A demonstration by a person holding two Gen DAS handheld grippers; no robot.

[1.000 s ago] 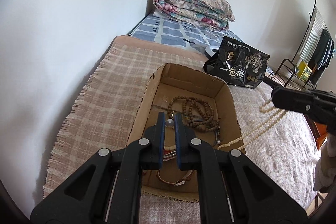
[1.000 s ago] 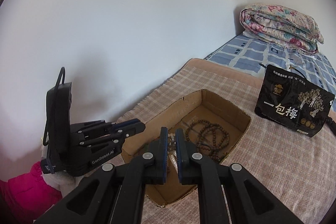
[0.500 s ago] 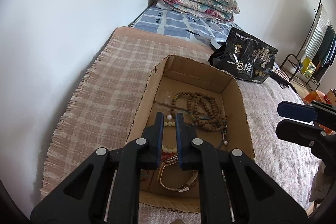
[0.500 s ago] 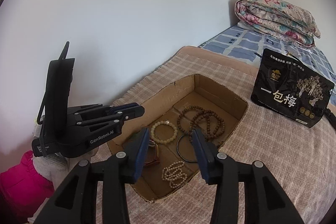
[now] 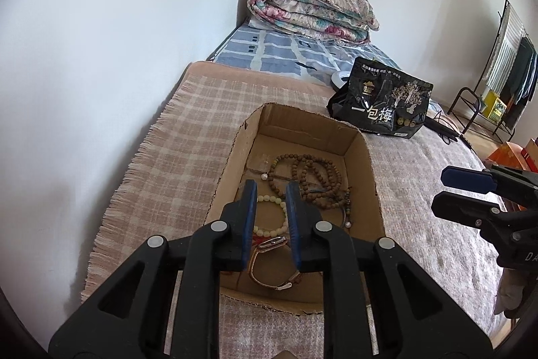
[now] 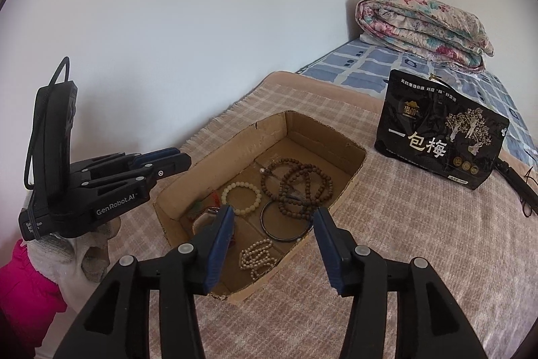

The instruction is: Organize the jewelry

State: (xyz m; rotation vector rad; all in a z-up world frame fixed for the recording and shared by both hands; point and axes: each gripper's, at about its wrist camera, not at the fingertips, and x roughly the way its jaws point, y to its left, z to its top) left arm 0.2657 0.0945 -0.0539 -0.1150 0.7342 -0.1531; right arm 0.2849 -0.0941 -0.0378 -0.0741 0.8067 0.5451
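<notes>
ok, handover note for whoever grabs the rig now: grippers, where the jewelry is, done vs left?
Left gripper: partly open, empty, above the cardboard box.
Right gripper: wide open, empty, at the box's near edge.
In the box: brown bead strands, pale bead bracelet, dark bangle, pearl strand, watch.
Done: this jewelry is boxed.
Left: none visible outside the box; tidy if wanted.

White walls point(image 5: 117, 22) meet at upper centre; bed point(image 5: 275, 52) with folded floral quilt point(image 5: 312, 10); clothes rack point(image 5: 504, 63) far right, daylight.
</notes>
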